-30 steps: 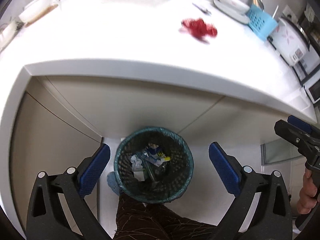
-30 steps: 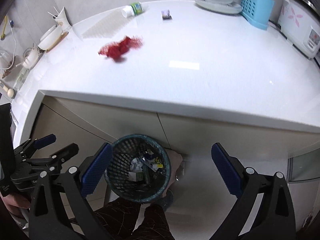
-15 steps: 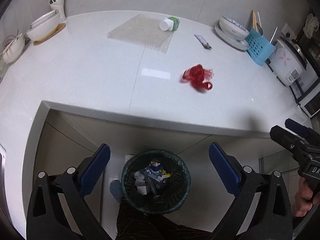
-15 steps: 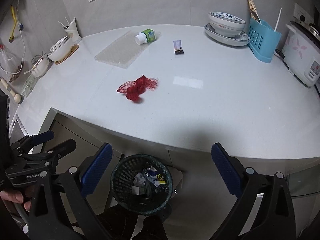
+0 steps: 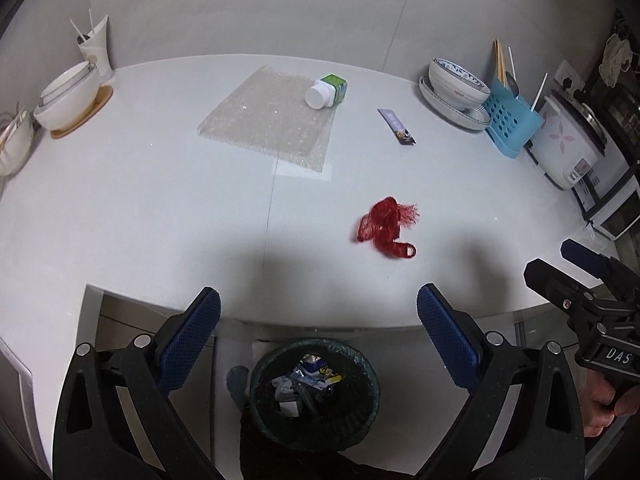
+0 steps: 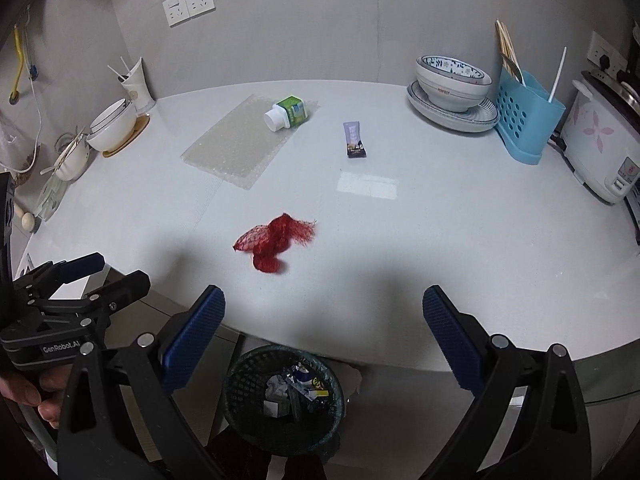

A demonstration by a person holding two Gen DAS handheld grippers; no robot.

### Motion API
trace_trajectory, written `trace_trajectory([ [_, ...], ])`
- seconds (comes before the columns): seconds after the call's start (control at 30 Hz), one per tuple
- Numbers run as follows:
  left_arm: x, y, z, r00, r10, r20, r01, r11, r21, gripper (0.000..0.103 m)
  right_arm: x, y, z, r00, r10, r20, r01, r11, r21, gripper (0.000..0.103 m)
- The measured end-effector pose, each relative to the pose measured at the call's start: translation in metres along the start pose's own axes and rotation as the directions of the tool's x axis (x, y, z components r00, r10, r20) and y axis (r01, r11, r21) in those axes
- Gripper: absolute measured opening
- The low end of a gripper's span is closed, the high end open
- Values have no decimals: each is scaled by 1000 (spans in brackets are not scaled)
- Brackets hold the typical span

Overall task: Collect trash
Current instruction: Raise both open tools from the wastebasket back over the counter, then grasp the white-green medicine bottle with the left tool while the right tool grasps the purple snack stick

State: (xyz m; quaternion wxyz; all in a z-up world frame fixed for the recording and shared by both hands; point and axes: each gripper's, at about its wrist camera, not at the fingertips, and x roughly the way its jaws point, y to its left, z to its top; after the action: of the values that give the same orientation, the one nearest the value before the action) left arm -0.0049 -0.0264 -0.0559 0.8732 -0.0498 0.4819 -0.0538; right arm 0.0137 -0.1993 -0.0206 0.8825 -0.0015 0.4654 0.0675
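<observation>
Both my claws are empty with jaws wide apart: my left gripper (image 5: 318,332) and right gripper (image 6: 322,330) hang over the near counter edge, above the bin (image 6: 283,394) on the floor. I judge I'm between pickups. The red mesh net (image 6: 276,242) lies nearest on the counter (image 6: 460,220); next I'd reach forward and close on it

Both grippers' fingers (image 5: 188,340) wide apart

Dim, fisheye warp, dark vignette
</observation>
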Motion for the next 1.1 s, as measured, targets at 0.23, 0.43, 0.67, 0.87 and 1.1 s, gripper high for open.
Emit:
trace_trajectory([
  [0.23,4,11,43,1000,0,10,-1,999,40,96,7,5,36,999,-30,26,29,999,26,95],
  [0.43,12,16,78,1000,-12,19,11,998,64,96,15,8,65,998,-54,43,52,998,40,95],
  [0.67,28,14,112,1000,-20,24,18,995,101,96,27,7,94,995,-86,53,84,995,49,95],
  [0.87,45,13,135,1000,-25,11,23,992,120,95,42,2,120,992,-111,54,108,993,52,95],
  [1.1,74,16,167,1000,-12,5,11,990,138,94,74,-7,144,992,-124,28,123,991,58,95],
])
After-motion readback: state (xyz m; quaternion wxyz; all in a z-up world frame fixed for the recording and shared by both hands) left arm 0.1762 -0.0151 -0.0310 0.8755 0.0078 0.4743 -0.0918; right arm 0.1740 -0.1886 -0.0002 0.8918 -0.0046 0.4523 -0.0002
